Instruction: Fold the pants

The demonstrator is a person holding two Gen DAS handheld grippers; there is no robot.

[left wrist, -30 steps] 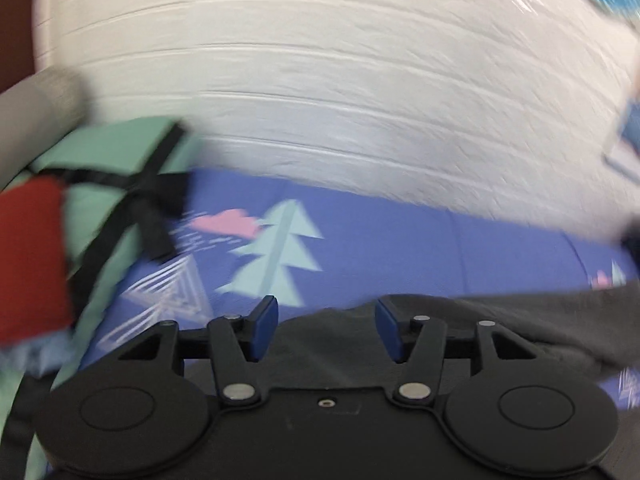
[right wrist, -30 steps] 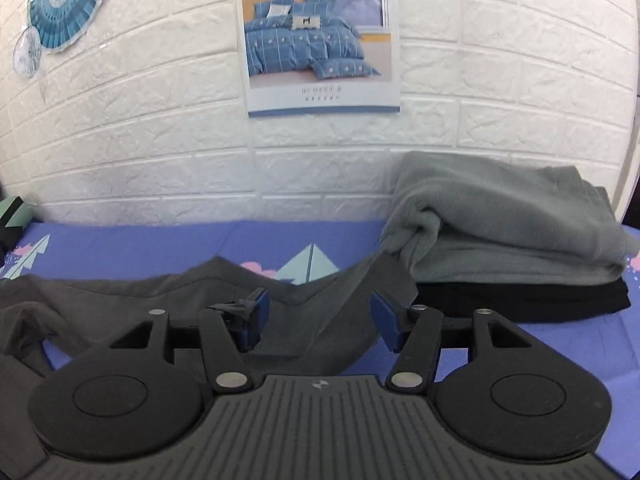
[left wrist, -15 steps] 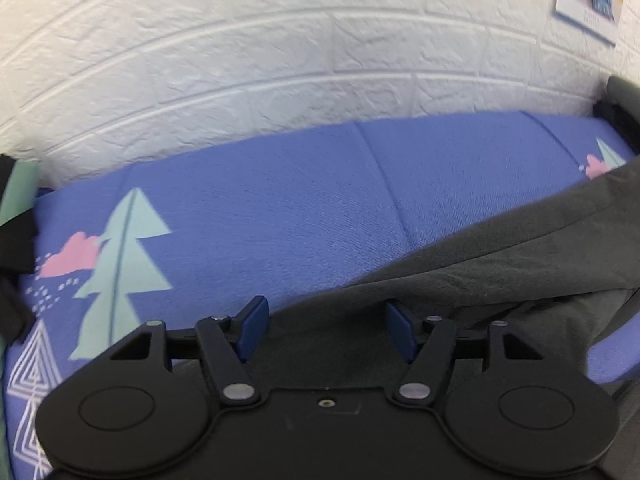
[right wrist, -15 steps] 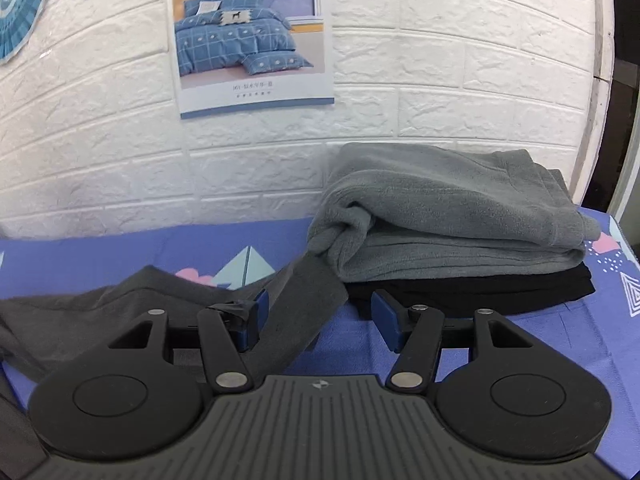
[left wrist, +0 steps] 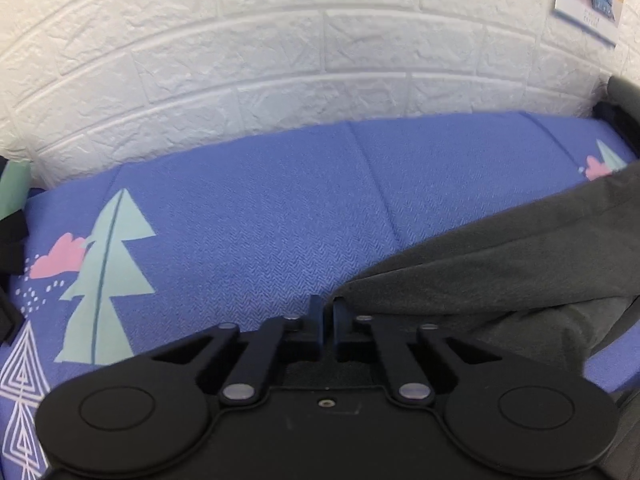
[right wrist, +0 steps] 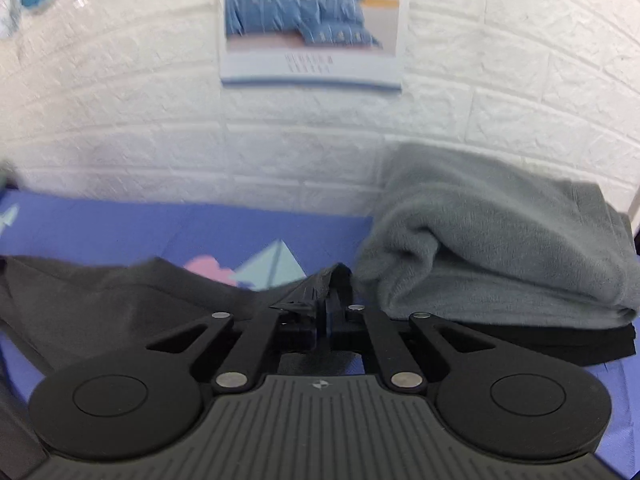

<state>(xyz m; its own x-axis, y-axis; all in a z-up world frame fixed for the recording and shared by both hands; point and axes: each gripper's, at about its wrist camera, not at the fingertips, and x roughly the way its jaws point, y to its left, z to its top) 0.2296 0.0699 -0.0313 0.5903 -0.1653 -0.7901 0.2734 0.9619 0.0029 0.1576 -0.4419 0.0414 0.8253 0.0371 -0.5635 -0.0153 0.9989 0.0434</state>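
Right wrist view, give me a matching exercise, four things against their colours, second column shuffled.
Things:
1. pants
2. top folded garment
3. bedsheet
4. wall

Colours:
A. white
B. dark charcoal
C. blue-purple
D. light grey

Pairs: 1-B, 2-D, 3-C, 4-A

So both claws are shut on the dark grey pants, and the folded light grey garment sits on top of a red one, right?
Not quite. The folded light grey garment sits on a black one, not a red one, as the right wrist view shows. The rest holds: the left claw and right claw are both shut on the dark grey pants.
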